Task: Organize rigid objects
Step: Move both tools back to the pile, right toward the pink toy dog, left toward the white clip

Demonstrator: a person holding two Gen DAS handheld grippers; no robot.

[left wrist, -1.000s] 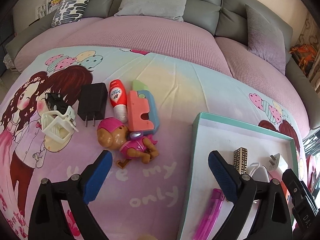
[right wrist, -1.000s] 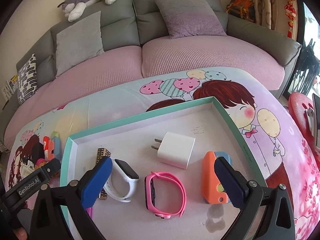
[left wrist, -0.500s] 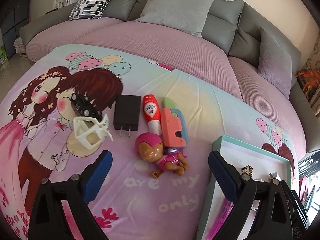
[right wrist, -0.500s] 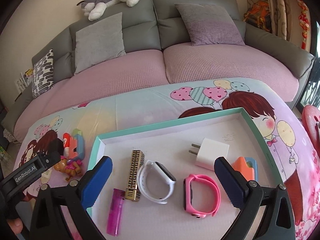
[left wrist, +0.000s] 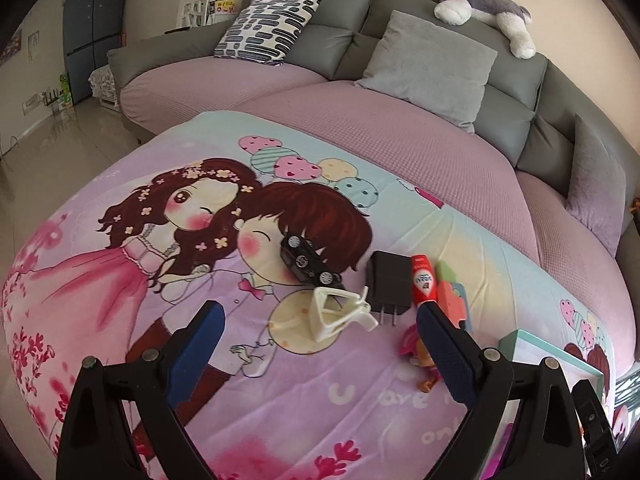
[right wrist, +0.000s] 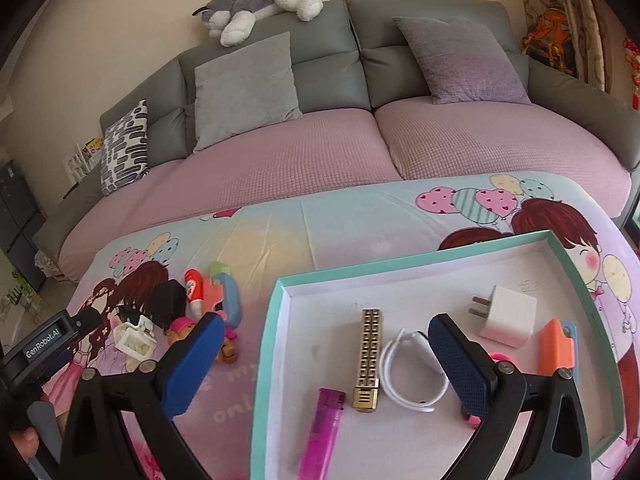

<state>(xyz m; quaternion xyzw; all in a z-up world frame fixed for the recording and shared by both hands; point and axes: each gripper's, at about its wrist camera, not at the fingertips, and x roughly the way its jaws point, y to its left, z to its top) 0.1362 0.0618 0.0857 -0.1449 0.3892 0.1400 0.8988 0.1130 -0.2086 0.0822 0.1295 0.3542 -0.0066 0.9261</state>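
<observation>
My left gripper [left wrist: 320, 352] is open and empty above the cartoon blanket, just short of a white plastic clip [left wrist: 338, 313]. Beyond the clip lie a black toy car [left wrist: 306, 261], a black charger [left wrist: 390, 285], a red tube [left wrist: 423, 282], a pink-and-green block toy [left wrist: 451, 294] and a pink puppy figure [left wrist: 420, 354]. My right gripper [right wrist: 326, 364] is open and empty over the left part of a teal-rimmed white tray [right wrist: 400, 262]. The tray holds a gold lighter [right wrist: 367, 358], a pink lighter [right wrist: 322, 428], a white watch [right wrist: 412, 372], a white charger [right wrist: 508, 316] and an orange toy [right wrist: 556, 346].
A grey sofa with pink covers [right wrist: 280, 176] curves behind the blanket, with cushions [right wrist: 246, 88] and a plush husky [right wrist: 260, 8] on its back. The left gripper's body [right wrist: 40, 340] shows at the right wrist view's left edge. Bare floor [left wrist: 40, 136] lies to the far left.
My left gripper has swung left, from over the puppy figure and tray edge to over the white clip. My right gripper has also shifted left across the tray. Both stay open.
</observation>
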